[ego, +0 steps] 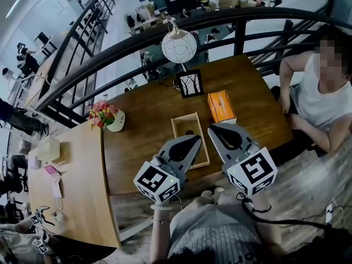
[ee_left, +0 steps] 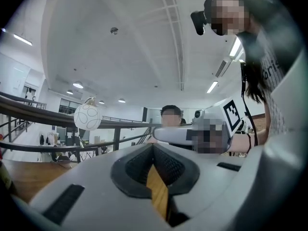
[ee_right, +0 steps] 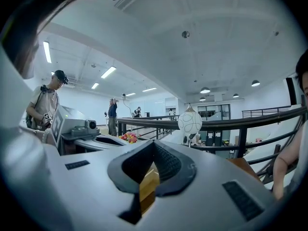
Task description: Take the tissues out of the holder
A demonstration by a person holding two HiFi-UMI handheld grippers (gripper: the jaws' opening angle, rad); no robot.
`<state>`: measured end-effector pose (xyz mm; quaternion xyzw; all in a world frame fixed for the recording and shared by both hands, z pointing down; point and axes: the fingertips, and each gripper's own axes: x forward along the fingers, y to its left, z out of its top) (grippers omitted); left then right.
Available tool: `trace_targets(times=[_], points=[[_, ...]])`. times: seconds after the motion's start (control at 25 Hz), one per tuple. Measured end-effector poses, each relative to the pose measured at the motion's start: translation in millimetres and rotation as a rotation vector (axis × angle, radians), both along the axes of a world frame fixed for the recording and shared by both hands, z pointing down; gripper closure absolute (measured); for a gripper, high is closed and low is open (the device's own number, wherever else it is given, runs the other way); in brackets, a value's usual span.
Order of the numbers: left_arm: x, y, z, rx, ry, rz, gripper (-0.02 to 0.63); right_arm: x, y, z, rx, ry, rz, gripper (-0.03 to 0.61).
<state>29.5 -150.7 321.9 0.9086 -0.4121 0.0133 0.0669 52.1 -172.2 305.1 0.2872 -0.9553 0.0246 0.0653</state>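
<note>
The orange tissue holder (ego: 221,106) lies on the wooden table (ego: 148,114), toward its far right, with a slot along its top. Both grippers hover over the table's near edge, short of the holder. My left gripper (ego: 197,138) hangs over a shallow wooden tray (ego: 177,126), jaws shut and empty. My right gripper (ego: 211,128) points toward the holder's near end, also shut with nothing in it. In the left gripper view the left gripper (ee_left: 153,147) shows its pads meeting at the tip, and in the right gripper view the right gripper (ee_right: 154,145) does too. Neither gripper view shows the holder.
A framed picture (ego: 191,83) and a white globe lamp (ego: 179,47) stand behind the tray. A flower vase (ego: 108,117) sits at the table's left end. A seated person (ego: 322,98) is at the right end. A dark railing (ego: 165,32) runs behind the table.
</note>
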Motion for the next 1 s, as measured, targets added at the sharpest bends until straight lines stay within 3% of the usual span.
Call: trace_targets(times=[1.0], points=[[1.8,-0.1,-13.7,0.061,-0.023,0.009,0.606,-4.0,-8.7,-0.3,0.04,-0.004,0.022,0.566]])
